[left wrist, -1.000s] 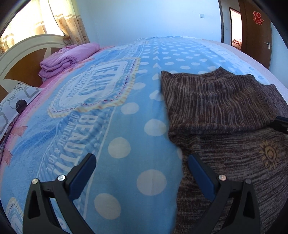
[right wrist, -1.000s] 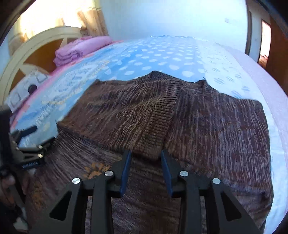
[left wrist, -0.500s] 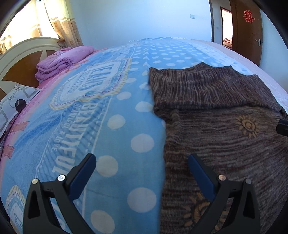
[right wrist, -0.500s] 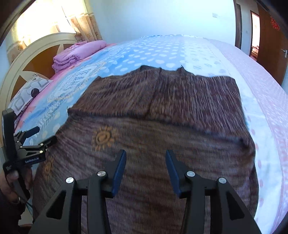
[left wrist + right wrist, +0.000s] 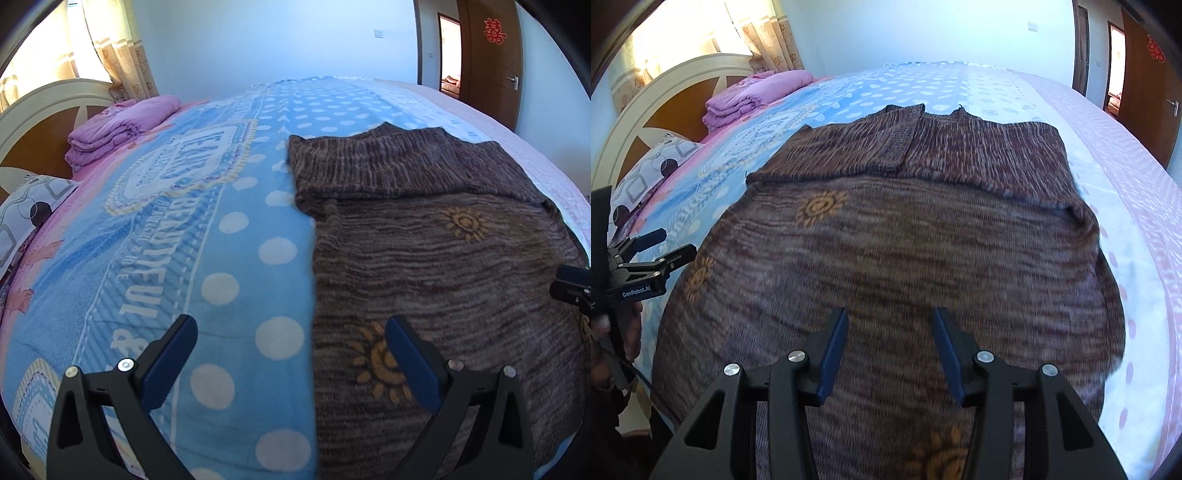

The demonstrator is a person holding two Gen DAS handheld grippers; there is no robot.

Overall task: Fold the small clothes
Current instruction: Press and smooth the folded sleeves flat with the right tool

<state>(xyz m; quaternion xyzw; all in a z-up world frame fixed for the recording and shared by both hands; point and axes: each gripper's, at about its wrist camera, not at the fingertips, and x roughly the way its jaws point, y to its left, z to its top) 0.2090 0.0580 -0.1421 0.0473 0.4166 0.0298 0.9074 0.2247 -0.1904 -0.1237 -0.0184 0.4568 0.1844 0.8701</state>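
Right gripper (image 5: 889,341): jaws stood apart with nothing between them, having just been opening; it hung over the near half of the garment, a sign the folded edge had been let go
Left gripper (image 5: 291,354): spread wide and empty, straddling the garment's left edge, one finger over the blanket and one over the knit; in the right wrist view it showed at the left, held by a hand (image 5: 605,332)
Brown knit garment (image 5: 886,236): lay flat on the bed, well clear of both grippers' pads; its far part was doubled back toward the near side, so a darker ribbed band crossed it from edge to edge
Sun motifs (image 5: 463,223): orange-yellow emblems faced up on the single-layer near half, which marked the part not yet folded
Blue dotted blanket (image 5: 236,258): covered the bed and served as the flat folding surface
Pink folded bedding (image 5: 118,129): stacked by the headboard (image 5: 653,107), well apart from the work
Pillow (image 5: 26,214): patterned, at the left margin, out of the way
Step, as judged: one fold looked finished and released; both grippers seemed placed near the close hem to take it for the next fold
Risk, as judged: the loose knit could drag and skew the folded band if only one side were lifted
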